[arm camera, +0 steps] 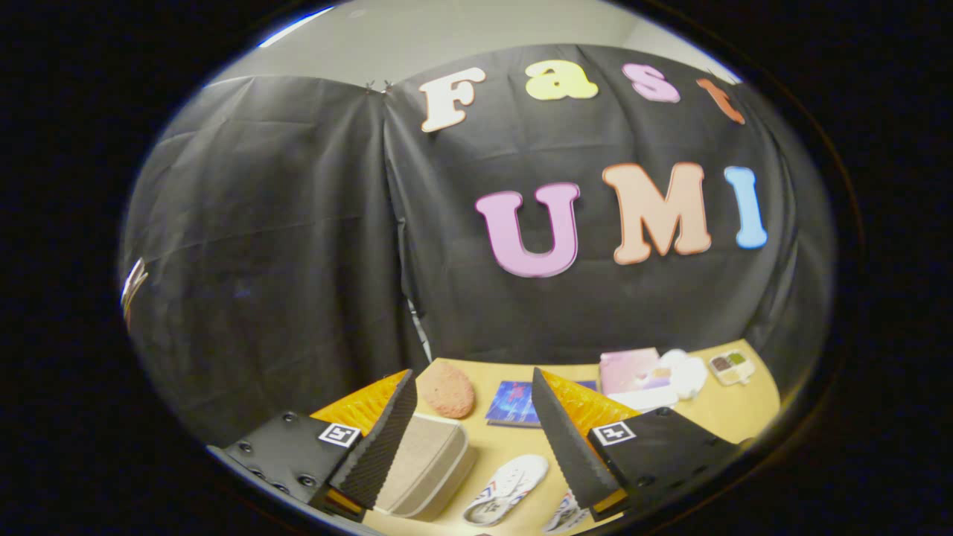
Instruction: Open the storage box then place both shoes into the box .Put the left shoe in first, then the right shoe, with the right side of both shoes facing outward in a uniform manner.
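Note:
My gripper (476, 439) hangs high above the wooden table (733, 413) with its fingers spread wide apart and nothing between them. Below and between the fingers lies the beige storage box (424, 469), lid shut, close to the left finger. To its right a white shoe (508, 488) with coloured side stripes lies flat on the table. A second white shoe (563, 514) peeks out by the lower edge of the right finger, mostly hidden by it.
Beyond the fingers sit a pinkish rough oval stone-like object (447, 389), a blue booklet (514, 403), a pink box (630, 370), a white soft item (686, 372) and a small tray of food-like pieces (731, 367). Black cloth walls the table's far side.

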A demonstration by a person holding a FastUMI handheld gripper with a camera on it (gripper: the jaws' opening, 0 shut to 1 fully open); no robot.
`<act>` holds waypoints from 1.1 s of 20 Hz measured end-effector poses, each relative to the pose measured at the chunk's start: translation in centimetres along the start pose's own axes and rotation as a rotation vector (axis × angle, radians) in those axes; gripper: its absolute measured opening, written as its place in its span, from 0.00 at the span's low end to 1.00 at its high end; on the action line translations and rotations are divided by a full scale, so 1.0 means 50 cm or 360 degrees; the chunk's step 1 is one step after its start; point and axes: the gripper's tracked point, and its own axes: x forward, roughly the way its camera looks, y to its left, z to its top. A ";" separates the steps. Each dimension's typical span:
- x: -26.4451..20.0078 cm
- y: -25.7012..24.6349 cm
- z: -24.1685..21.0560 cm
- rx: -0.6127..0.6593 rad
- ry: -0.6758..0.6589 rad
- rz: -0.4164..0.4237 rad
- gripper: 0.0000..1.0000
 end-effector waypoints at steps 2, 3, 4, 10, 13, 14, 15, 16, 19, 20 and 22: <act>0.017 -0.003 -0.049 0.0113 0.0083 0.0035 0.95; 0.025 -0.007 -0.075 0.0164 0.0124 0.0044 0.95; 0.034 -0.009 -0.099 0.0212 0.0158 0.0058 0.94; 0.074 0.007 -0.242 0.0746 0.0367 0.0158 0.97; 0.087 0.022 -0.308 0.1058 0.0461 0.0227 0.98; 0.092 0.029 -0.327 0.1185 0.0491 0.0247 0.98; 0.097 0.033 -0.352 0.1289 0.0516 0.0257 0.98; 0.102 0.031 -0.373 0.1361 0.0528 0.0247 0.98; 0.105 0.033 -0.425 0.1552 0.0550 0.0250 0.98; 0.105 0.033 -0.440 0.1605 0.0553 0.0248 0.98; 0.106 0.032 -0.462 0.1677 0.0555 0.0251 0.98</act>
